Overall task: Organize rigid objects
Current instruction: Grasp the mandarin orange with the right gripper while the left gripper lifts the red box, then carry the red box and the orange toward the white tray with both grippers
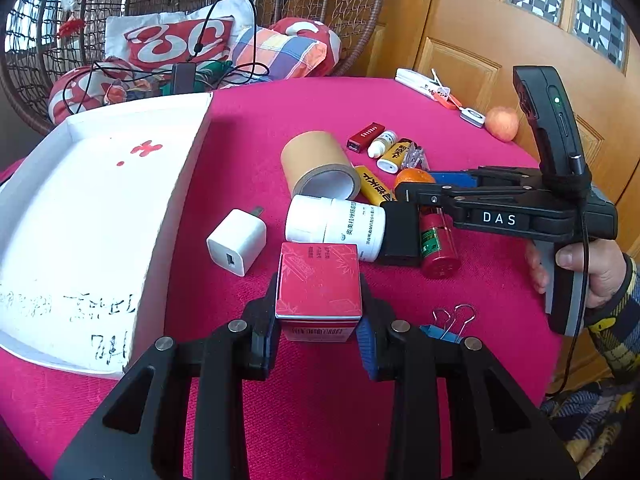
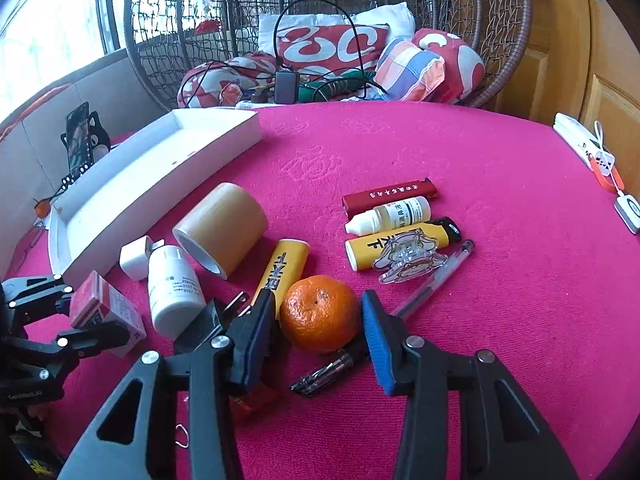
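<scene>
My left gripper (image 1: 319, 320) is shut on a small red box (image 1: 319, 280), held just above the pink tablecloth; the box also shows in the right wrist view (image 2: 105, 312). A white tray (image 1: 92, 216) lies to its left. My right gripper (image 2: 318, 320) is open around an orange mandarin (image 2: 319, 312), jaws on either side, not touching. A white pill bottle (image 1: 336, 228), tape roll (image 1: 320, 164), white charger cube (image 1: 237, 241), yellow tubes (image 2: 286, 266), red lighter (image 2: 388, 198), dropper bottle (image 2: 390, 216) and pen (image 2: 432, 280) lie around.
A red jar (image 1: 436, 240) and black plug (image 1: 400, 236) lie by the right gripper's body. A blue binder clip (image 1: 448, 328) lies right of my left gripper. An apple (image 1: 502, 123) and white items (image 1: 424, 84) sit at the table's far right. A wicker chair with cushions (image 2: 340, 48) stands behind.
</scene>
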